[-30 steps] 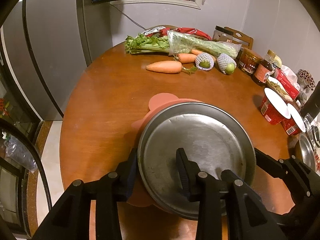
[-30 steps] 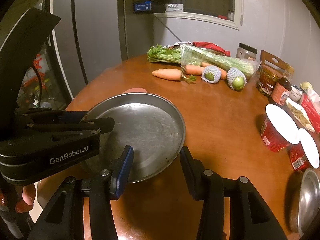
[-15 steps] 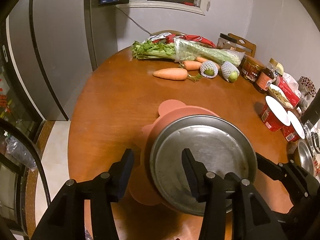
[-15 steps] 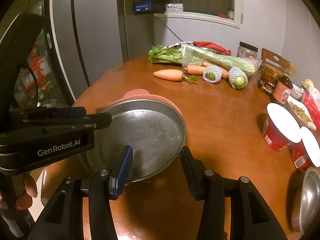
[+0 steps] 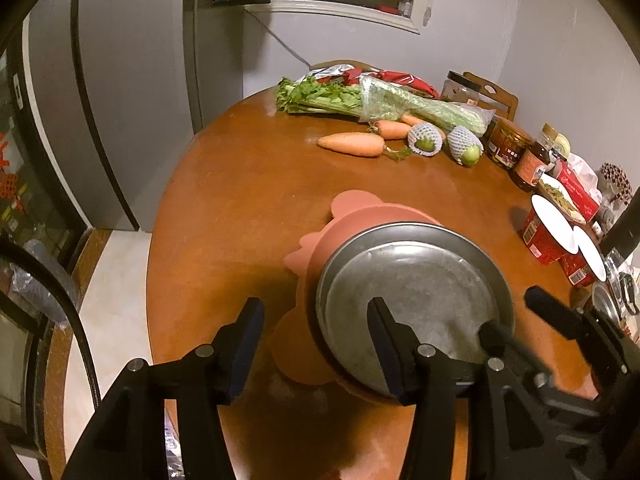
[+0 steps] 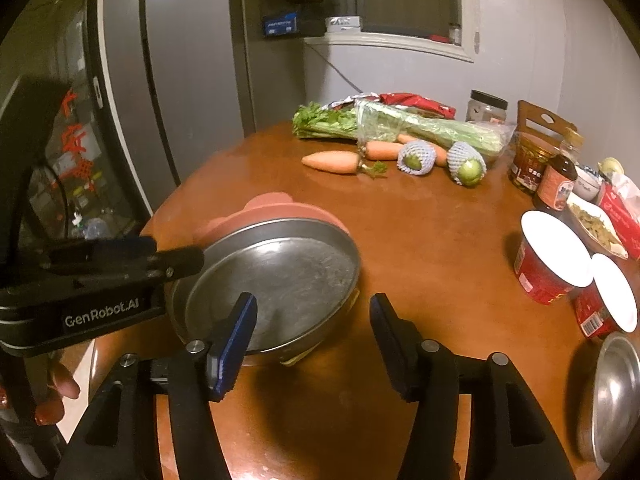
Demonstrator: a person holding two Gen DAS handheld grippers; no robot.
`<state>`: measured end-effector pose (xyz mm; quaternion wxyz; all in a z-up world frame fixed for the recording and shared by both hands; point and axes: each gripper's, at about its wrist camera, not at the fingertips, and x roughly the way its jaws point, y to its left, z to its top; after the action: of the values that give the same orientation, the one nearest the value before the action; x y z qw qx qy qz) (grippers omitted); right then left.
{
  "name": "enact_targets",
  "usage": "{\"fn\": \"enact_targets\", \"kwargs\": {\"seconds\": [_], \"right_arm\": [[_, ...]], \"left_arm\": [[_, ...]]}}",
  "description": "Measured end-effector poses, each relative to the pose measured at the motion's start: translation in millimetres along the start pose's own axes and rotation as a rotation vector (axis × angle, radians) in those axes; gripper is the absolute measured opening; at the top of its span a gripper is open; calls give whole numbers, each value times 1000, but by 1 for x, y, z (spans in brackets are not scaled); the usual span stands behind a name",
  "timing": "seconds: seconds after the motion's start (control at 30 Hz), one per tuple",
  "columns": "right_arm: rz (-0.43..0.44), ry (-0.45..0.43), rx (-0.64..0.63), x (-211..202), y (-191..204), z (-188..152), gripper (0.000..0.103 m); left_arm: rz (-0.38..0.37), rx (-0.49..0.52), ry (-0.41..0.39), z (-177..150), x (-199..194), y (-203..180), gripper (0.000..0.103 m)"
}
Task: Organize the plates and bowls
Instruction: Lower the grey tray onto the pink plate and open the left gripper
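Both hand-held grippers have just been opening up. The left hand-held gripper (image 5: pixel 316 336) had the near rim of the steel plate (image 5: pixel 416 284) pinched a second ago; now its jaws stand apart, with the rim between them but neither pad pressing on it. The right hand-held gripper (image 6: pixel 312 332) is spread wide too, one finger over the plate's near edge, the other over bare wood, gripping nothing.

What changed: the plate was clamped and carried, and now it's let go, sitting on top of the pink silicone plate (image 5: pixel 320 236). More of the pink one shows on the far and left side than before. So I'd say this stacking step is basically done, and the next piece is probably the steel bowl (image 6: pixel 612 392) at the right edge of the counter (image 6: pixel 432 240).

The steel plate itself is round, shallow and dull grey, with a scuffed bottom and a raised rim. It looks a bit tilted on the pink one, not nested flush, and something pale peeks out under its near edge. It sits on the near side of the counter, well apart from the carrots (image 5: pixel 352 144) and celery at the back.
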<state>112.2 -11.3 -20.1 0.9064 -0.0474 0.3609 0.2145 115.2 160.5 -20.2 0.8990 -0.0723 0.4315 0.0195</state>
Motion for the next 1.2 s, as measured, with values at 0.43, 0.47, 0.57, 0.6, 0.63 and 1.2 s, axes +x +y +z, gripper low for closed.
{"fn": "enact_targets", "kwargs": {"seconds": [0.43,0.47,0.57,0.6,0.63,1.2], "right_arm": [[-1,-15,87,-13,-21,0,63],[-2,-10,92,-12,-22,0,63],[3,8,95,-7,-20,0,63],[6,13,94,-6,-20,0,63],[10,20,93,-4,-18,0,63],[18,44,75,26,-22,1,63]], "left_arm": [[-110,-153,59,-6,11,30,56],[-108,-152,71,-5,15,30,56],[-105,-137,92,-3,26,25,56],[-105,-132,97,-2,28,24,56],[-106,-124,103,0,32,22,56],[-127,-43,121,14,59,-12,55]]}}
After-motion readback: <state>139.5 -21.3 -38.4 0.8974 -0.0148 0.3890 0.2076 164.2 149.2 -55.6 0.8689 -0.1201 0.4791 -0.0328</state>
